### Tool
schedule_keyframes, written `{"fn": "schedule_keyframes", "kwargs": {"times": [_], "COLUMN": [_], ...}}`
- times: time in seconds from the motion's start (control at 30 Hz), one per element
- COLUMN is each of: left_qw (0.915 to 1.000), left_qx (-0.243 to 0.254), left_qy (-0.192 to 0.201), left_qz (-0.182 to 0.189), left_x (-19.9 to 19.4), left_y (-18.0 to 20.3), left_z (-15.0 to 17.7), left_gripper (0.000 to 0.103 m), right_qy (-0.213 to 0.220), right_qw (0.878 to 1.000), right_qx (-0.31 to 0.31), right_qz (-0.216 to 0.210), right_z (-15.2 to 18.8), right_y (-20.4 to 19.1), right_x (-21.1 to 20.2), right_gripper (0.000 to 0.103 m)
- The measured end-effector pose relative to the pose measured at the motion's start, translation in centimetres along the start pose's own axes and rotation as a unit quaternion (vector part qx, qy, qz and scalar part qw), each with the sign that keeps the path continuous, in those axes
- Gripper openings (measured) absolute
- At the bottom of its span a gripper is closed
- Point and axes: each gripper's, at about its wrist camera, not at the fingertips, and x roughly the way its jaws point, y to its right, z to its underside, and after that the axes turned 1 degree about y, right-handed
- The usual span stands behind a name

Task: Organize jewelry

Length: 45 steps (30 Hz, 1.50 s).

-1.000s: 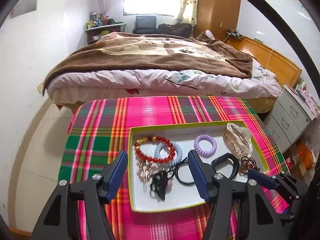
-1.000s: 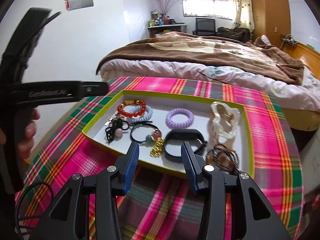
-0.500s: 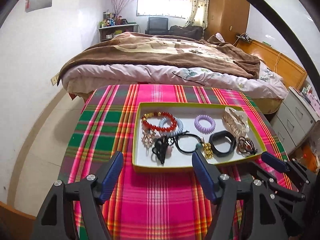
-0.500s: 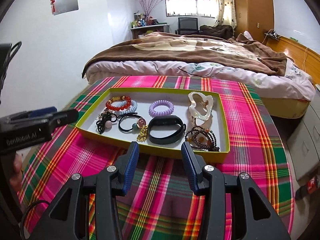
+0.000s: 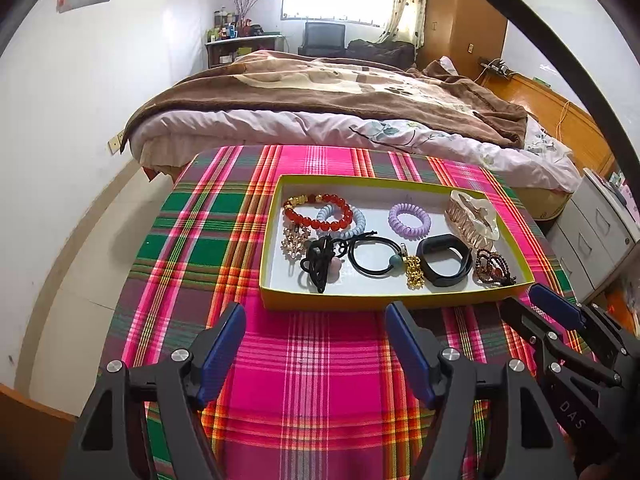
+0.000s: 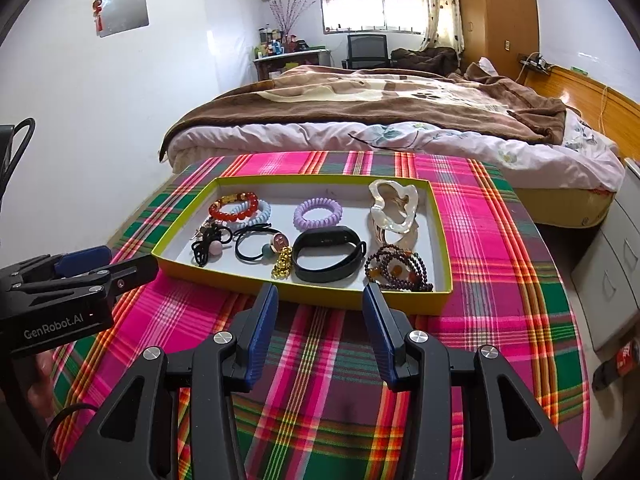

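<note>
A shallow yellow-green tray (image 5: 344, 303) (image 6: 256, 284) sits on the plaid tablecloth and holds jewelry: a red bead bracelet (image 5: 316, 212) (image 6: 234, 204), a purple coil hair tie (image 5: 409, 221) (image 6: 318, 213), a black band (image 5: 442, 266) (image 6: 326, 258), black hair ties (image 5: 320, 260), a gold chain (image 5: 414, 274) (image 6: 282, 266), a pearly hair claw (image 5: 472, 218) (image 6: 394, 208) and dark beads (image 6: 396, 268). My left gripper (image 5: 316, 344) is open and empty, in front of the tray. My right gripper (image 6: 320, 328) is open and empty, at the tray's near edge.
The round table (image 6: 500, 240) has a pink and green plaid cloth. A bed (image 5: 340, 104) with a brown blanket stands behind it. White drawers (image 5: 600, 236) stand at the right. The floor drops away at the left.
Both grippers have pulled back from over the tray toward me; the tray now lies further ahead. Jaws stay open and empty.
</note>
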Motion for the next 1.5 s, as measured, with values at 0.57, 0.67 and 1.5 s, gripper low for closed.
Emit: {"fn": "schedule_keyframes", "kwargs": {"times": [0.57,0.67,1.5], "left_qw": [0.9997,0.9996,0.9995], "left_qx": [-0.005,-0.008,-0.025], "left_qy": [-0.004,-0.005,0.000], "left_qz": [-0.025,-0.026,-0.019], "left_x": [0.02,-0.04,-0.47], "left_y": [-0.12,-0.27,-0.73], "left_z": [0.52,0.63,0.96], "left_gripper": [0.081,0.081,0.081], "right_qy": [-0.004,-0.003,-0.007], "right_qw": [1.000,1.000,1.000], "right_qx": [0.003,0.003,0.001], "right_qz": [0.002,0.001,-0.001], "right_z": [0.20,0.22,0.80], "right_y": [0.12,0.10,-0.33], "right_x": [0.27,0.24,0.35], "right_gripper": [0.045,0.045,0.045]}}
